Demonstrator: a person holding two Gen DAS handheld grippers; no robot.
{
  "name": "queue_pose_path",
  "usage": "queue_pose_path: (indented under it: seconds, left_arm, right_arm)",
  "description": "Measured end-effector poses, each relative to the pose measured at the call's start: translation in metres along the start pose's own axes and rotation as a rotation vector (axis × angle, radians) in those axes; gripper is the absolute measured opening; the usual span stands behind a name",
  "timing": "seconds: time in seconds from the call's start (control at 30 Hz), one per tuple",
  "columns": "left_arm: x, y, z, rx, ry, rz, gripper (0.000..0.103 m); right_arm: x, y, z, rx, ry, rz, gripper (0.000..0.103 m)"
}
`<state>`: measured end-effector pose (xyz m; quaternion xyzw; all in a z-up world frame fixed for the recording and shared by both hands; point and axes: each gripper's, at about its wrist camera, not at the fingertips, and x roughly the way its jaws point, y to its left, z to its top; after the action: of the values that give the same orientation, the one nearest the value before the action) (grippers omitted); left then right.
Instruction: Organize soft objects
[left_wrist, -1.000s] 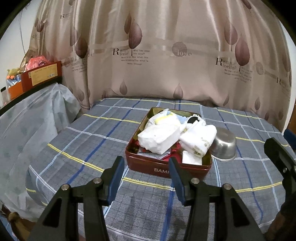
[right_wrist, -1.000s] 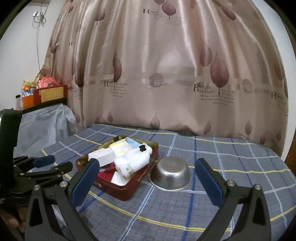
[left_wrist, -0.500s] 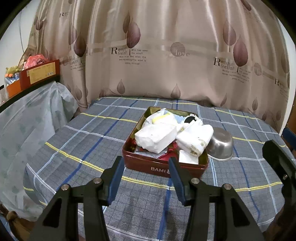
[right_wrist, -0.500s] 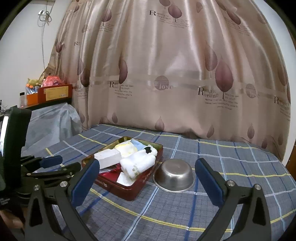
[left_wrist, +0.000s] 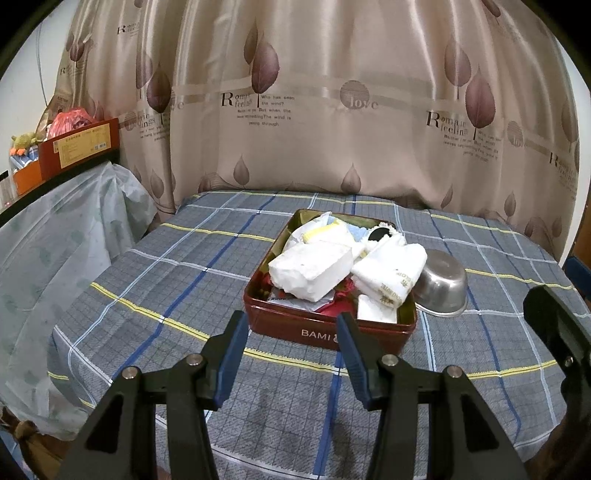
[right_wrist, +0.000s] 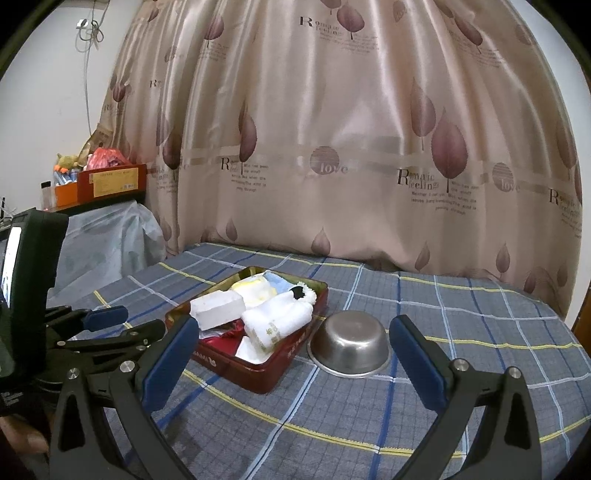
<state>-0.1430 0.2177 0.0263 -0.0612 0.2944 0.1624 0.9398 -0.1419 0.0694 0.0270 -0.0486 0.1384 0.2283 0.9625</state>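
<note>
Two grippers were in view, both empty and held back from the red tin (left_wrist: 325, 328). Our left gripper (left_wrist: 290, 350) had its jaws spread partway, nothing between the pads, hovering just short of the tin's near wall. Our right gripper (right_wrist: 291, 358) had its jaws spread wide, also gripping nothing, with the tin and the steel bowl (right_wrist: 349, 341) both showing through the gap.

The soft things all sat inside the tin: a white wrapped block (left_wrist: 310, 267) on top at the near-left side, a rolled white towel with printed lettering (left_wrist: 388, 275) right of it, leaning toward the tin's right wall, a yellow-and-white bundle (left_wrist: 325, 232) and a pale blue cloth (left_wrist: 358, 232) toward the tin's far wall, and something red (left_wrist: 341, 297) underneath. The bowl stood just right of the tin, upside down. No soft item lay on the checked cloth (left_wrist: 166, 280) outside the tin.

We judged this fit two stages: a heaped tin waiting to be sorted out, or a tin packed with everything gathered in. The frames didn't settle which. Any pick from the heap would have called for a top-down pinch on the block or towel, with light squeeze, since both looked compressible and loosely stacked.
</note>
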Motion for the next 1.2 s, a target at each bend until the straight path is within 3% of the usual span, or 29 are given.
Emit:
queue_pose_path:
  seconds: [1.2]
  left_arm:
    - [-0.0031,0.0014,-0.0019,0.012,-0.010,0.004,0.052]
  right_arm:
    - [-0.0018,0.0012,-0.0044,0.001,0.001,-0.003,0.102]
